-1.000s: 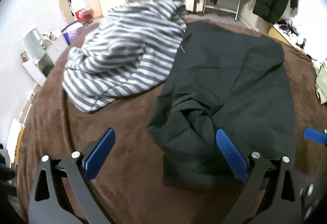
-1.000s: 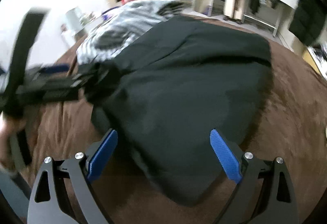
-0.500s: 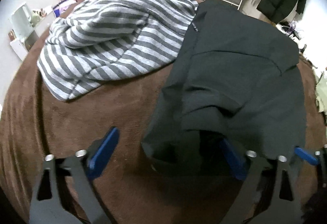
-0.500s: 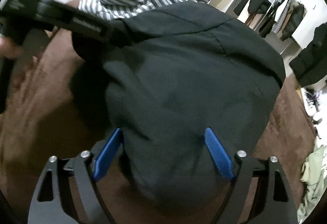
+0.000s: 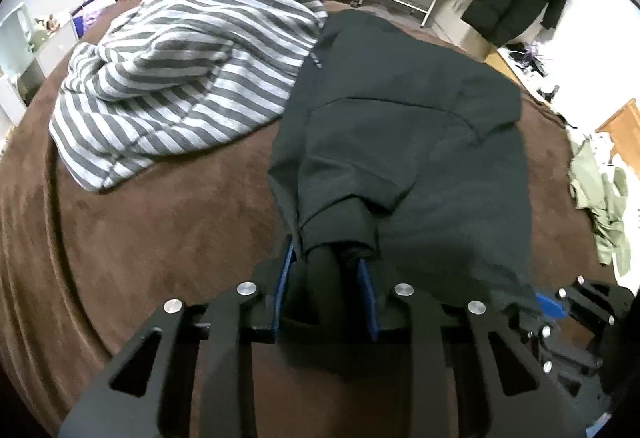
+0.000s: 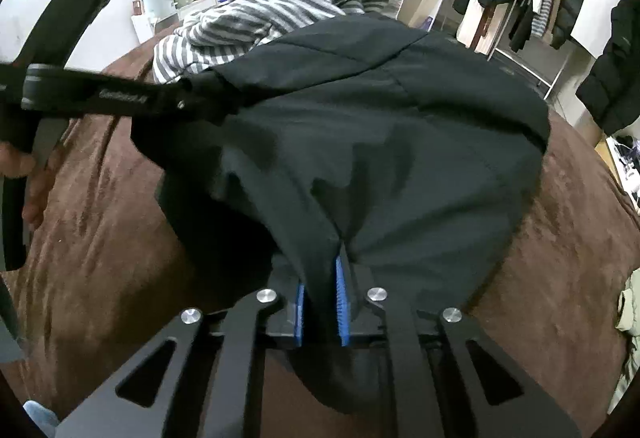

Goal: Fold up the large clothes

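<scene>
Both claws just clamped down on the black garment

Left claw (image 5: 326, 278) has closed onto a bunched sleeve cuff, right claw (image 6: 322, 302) pinches the near hem; the black garment (image 5: 400, 126) stretches away ahead across the brown bed (image 5: 140, 230), striped hoodie (image 5: 192, 70) off front-left. Looks ready for lifting and folding.

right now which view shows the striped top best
The left wrist view: the striped top lies nearly whole on the brown blanket, beside the black garment. The right wrist view shows only its far part behind the black garment.
</scene>
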Demonstrator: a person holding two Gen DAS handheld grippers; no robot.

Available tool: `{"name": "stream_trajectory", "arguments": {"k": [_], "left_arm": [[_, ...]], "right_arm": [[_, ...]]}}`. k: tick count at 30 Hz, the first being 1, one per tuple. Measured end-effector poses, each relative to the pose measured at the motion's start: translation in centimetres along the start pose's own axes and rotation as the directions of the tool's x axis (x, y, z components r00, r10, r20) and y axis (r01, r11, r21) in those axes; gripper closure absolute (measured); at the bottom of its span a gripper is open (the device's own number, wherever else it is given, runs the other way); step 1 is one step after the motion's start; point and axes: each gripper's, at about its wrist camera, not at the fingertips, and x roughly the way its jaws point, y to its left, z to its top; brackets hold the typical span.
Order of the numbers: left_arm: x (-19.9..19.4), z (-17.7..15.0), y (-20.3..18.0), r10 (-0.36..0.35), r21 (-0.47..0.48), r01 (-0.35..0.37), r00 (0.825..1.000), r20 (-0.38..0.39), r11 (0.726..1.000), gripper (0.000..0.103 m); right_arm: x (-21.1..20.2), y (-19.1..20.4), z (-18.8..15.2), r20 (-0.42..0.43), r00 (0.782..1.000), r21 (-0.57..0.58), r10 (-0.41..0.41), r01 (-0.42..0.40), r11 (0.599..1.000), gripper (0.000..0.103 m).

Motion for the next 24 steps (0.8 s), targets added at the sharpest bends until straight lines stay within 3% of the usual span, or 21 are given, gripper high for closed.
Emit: {"name": "stream_trajectory", "arguments": {"k": [7, 12, 18, 19, 20, 22, 24], "left_arm": [[-1.1, -3.3, -2.1, -0.007, 0.034, 0.008, 1.000, -0.011, 0.999, 0.073], [0.0, -4.7, -2.9, 0.118, 0.098, -0.118, 0.993, 0.000, 0.988, 0.070], [1.8, -4.5, -2.3, 0.214, 0.149, -0.213, 0.977, 0.009, 0.966, 0.062], [1.9, -4.4, -2.3, 0.231, 0.162, -0.231, 0.973, 0.016, 0.959, 0.061], [2.1, -4.2, -2.3, 0.251, 0.176, -0.251, 0.968, 0.024, 0.952, 0.061], [2.2, -3.8, -2.1, 0.279, 0.192, -0.280, 0.960, 0.035, 0.941, 0.061], [2.6, -3.4, -1.3, 0.276, 0.179, -0.277, 0.961, 0.029, 0.944, 0.059]], "right_arm": [[-2.2, -1.4, -2.3, -0.019, 0.999, 0.048, 0.051, -0.050, 0.998, 0.093], [-1.2, -2.0, -3.2, -0.043, 0.988, 0.136, 0.149, -0.142, 0.980, 0.091], [-0.3, -3.5, -3.7, -0.005, 0.950, 0.278, 0.314, -0.300, 0.913, 0.080], [-0.6, -3.8, -3.8, -0.004, 0.940, 0.292, 0.342, -0.326, 0.899, 0.075], [-1.1, -4.2, -4.2, -0.001, 0.928, 0.306, 0.373, -0.355, 0.884, 0.058], [-2.6, -4.8, -4.9, 0.019, 0.940, 0.307, 0.341, -0.330, 0.892, 0.026], [-4.1, -5.7, -5.8, 0.037, 0.946, 0.319, 0.322, -0.317, 0.893, 0.025]]}}
